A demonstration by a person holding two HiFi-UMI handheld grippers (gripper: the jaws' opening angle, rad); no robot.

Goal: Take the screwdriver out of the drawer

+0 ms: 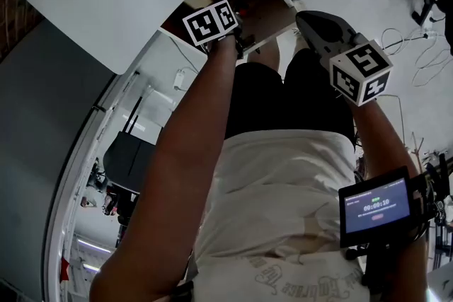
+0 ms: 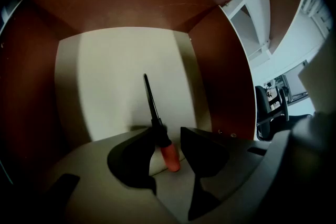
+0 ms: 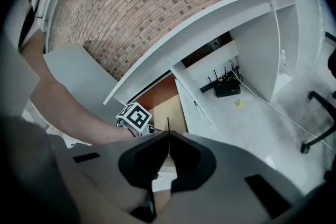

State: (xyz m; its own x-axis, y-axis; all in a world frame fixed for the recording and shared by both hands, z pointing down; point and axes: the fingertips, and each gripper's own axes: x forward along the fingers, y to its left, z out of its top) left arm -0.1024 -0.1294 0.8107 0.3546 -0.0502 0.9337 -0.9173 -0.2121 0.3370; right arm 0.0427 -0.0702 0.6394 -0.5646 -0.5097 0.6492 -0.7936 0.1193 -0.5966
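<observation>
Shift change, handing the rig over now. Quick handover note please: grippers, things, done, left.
Left gripper: open, inside the brown wooden drawer, jaws either side of the orange-handled, black-shafted screwdriver, not clamped on it.
Right gripper: shut, empty, held outside the drawer.
Screwdriver: lying on the drawer's pale bottom, handle end between the left jaws.
Done: drawer is open, left gripper is lined up on the handle.
Left: close on the handle and lift the screwdriver out.

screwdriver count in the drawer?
1. The screwdriver lies in the drawer, between the open jaws of the left gripper, orange handle nearest the camera. Its body hides the drawer's near part; more may be there.
</observation>
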